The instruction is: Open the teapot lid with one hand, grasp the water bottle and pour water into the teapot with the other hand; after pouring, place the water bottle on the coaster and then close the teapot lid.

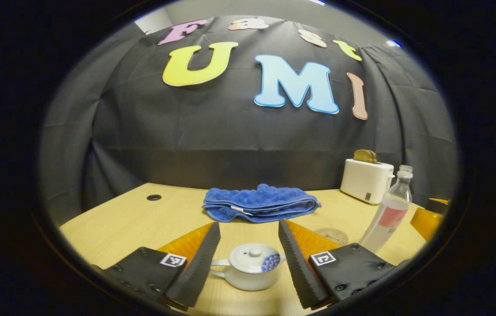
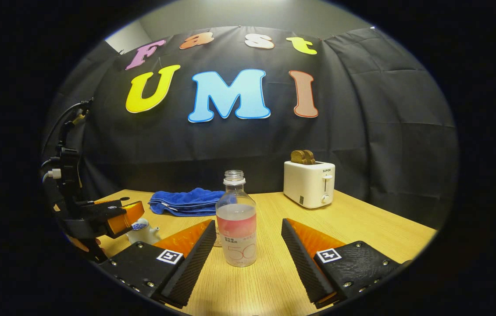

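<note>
Standing capless, water bottle (image 2: 236, 219), toaster (image 2: 309, 183) marked SUPOR

The toaster (image 2: 309, 183) carries the brand word "SUPOR" on its front, above the lever. The water bottle (image 2: 236, 219) has a large "50" printed low on its side; the small print above it is too fine to read. Square black-and-white marker tags sit on each gripper's fingers (image 2: 169, 256)
</note>
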`<move>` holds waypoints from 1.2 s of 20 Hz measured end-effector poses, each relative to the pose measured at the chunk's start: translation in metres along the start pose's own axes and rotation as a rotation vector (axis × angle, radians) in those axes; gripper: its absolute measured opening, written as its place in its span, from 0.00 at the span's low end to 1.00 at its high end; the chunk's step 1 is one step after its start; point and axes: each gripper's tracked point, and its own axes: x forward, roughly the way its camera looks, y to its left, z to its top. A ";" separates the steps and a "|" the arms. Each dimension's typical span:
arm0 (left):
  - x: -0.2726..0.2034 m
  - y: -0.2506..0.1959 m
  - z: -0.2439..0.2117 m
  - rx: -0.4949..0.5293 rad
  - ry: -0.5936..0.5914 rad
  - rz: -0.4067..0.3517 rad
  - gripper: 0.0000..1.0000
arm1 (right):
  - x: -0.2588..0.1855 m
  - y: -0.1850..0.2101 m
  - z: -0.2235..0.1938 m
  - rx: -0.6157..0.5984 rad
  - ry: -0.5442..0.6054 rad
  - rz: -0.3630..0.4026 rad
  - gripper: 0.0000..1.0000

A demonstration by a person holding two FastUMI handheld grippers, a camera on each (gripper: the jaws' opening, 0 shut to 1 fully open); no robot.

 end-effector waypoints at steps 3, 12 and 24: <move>0.005 0.003 -0.007 0.014 0.013 0.011 0.75 | 0.003 0.001 -0.007 0.004 0.015 0.002 0.95; 0.011 0.002 -0.023 0.041 0.054 0.007 0.60 | 0.009 -0.008 -0.014 0.023 0.043 -0.011 0.95; 0.013 -0.004 -0.021 0.123 0.041 0.011 0.16 | 0.011 -0.007 -0.019 0.020 0.047 -0.008 0.95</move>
